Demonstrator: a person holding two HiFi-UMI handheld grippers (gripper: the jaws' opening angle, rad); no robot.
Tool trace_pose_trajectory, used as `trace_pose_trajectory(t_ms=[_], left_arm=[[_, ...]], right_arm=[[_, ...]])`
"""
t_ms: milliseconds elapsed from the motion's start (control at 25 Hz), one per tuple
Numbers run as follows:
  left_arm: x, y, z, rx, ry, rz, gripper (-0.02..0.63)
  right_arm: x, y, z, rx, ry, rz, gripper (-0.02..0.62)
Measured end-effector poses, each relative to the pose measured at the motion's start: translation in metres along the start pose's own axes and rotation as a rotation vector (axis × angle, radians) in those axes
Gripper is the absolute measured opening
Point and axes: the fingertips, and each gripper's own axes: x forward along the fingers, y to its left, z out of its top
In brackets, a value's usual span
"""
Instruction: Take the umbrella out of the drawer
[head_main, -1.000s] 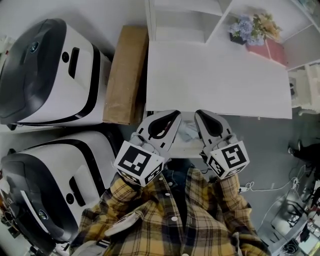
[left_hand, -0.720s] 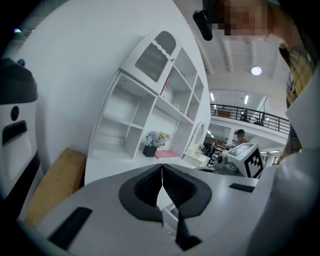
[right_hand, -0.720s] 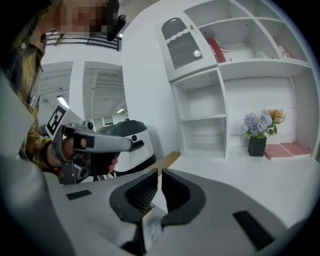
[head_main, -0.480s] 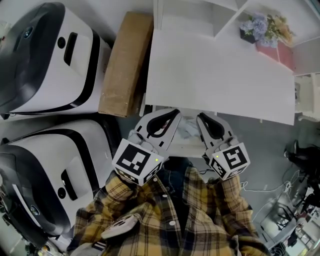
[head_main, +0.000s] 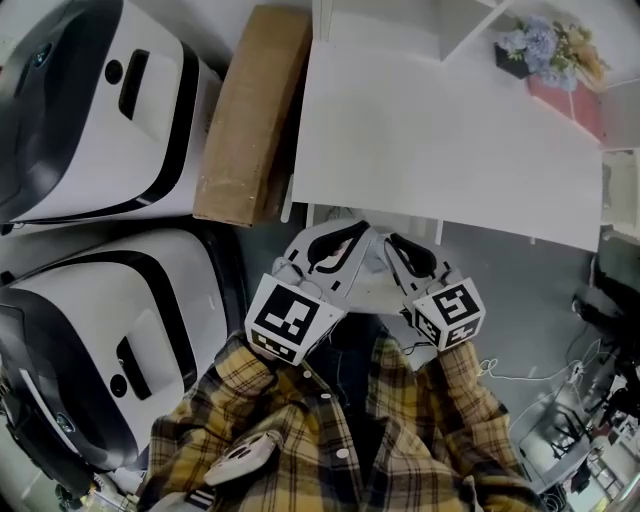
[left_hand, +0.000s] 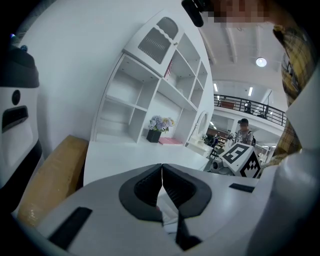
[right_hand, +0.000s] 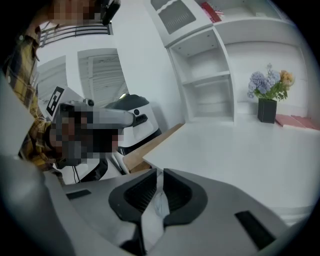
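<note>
Umbrella: could not be told for sure; a pale crumpled thing (head_main: 372, 262) lay between the two hand-held grippers, just under the counter's (head_main: 440, 140) 6 o'clock edge.
Left hand-held gripper (head_main: 347, 232): clenched, pads meeting at the tips, nothing gripped.
Right hand-held gripper (head_main: 396, 243): clenched and empty, at the left one's 3 o'clock.
Cardboard box (head_main: 245, 110): at the counter's 9 o'clock.

A white counter (head_main: 440, 140) fills the middle, its top mostly bare. At its far right corner stands a dark pot of lilac and cream flowers (head_main: 528, 48), with a flat pink thing (head_main: 565, 95) just beside it. A brown cardboard box (head_main: 250, 110) stands on the floor (head_main: 520, 270) against the counter's left edge.
</note>
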Motion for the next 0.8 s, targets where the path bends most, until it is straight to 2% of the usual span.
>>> trace_pose_trajectory(t_ms=[80,280,400,640,800], left_arm=[[0.006,0.000,-0.012,0.005,0.023,0.000,0.023],[0.020,-0.002,-0.043,0.077,0.100,-0.004,0.023],[0.026,0.002,-0.060,0.052,0.131,-0.005,0.023],[0.030,0.015,-0.087,0.011,0.176,0.019,0.023],[0.030,0.025,-0.102,-0.015,0.200,0.038,0.023]], right_arm=[[0.009,-0.002,-0.014,0.006,0.032,0.007,0.053],[0.036,-0.012,-0.050,-0.010,0.118,0.013,0.108],[0.053,-0.017,-0.072,-0.018,0.168,0.034,0.164],[0.076,-0.019,-0.114,-0.098,0.297,0.088,0.244],[0.089,-0.022,-0.135,-0.141,0.368,0.110,0.270]])
